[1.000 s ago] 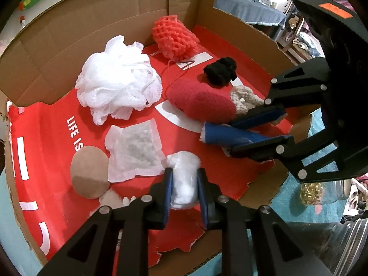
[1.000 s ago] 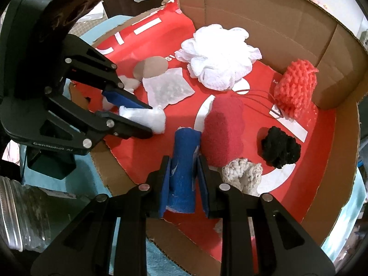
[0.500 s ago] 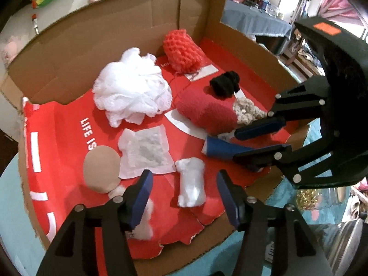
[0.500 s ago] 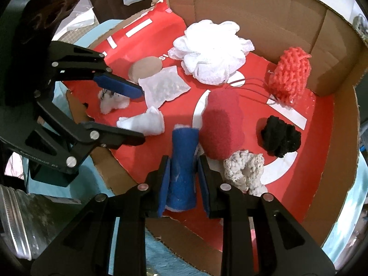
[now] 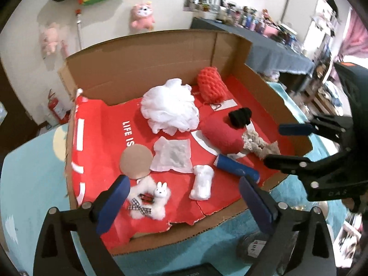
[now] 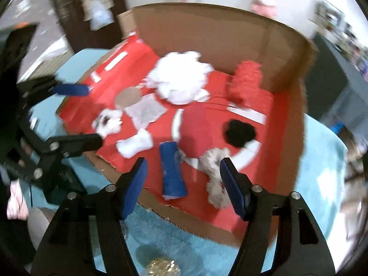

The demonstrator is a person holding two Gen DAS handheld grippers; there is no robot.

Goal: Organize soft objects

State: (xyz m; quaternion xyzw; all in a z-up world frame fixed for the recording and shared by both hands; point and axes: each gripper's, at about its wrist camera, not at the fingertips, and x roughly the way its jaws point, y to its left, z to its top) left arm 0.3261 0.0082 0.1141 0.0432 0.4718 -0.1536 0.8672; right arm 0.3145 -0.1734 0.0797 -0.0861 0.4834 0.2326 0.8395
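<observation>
both grippers open wide above the cardboard box (image 5: 264, 87) with red lining.
left gripper (image 5: 184, 197) and right gripper (image 6: 184, 177) hold nothing; the small white fluffy roll (image 5: 202, 182) and blue cloth roll (image 6: 172, 171) lie inside near the front edge, the right view is blurred.

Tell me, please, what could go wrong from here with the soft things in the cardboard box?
1. The blue roll lies near the torn front edge of the cardboard box; a nudge might push it out.
2. The white wad, the bunny charm and the blue roll lie close together, so the open left gripper might catch two at once.
3. The right gripper is open over the blue roll and the beige scrunchie; its view is blurred, so aiming may be imprecise.
</observation>
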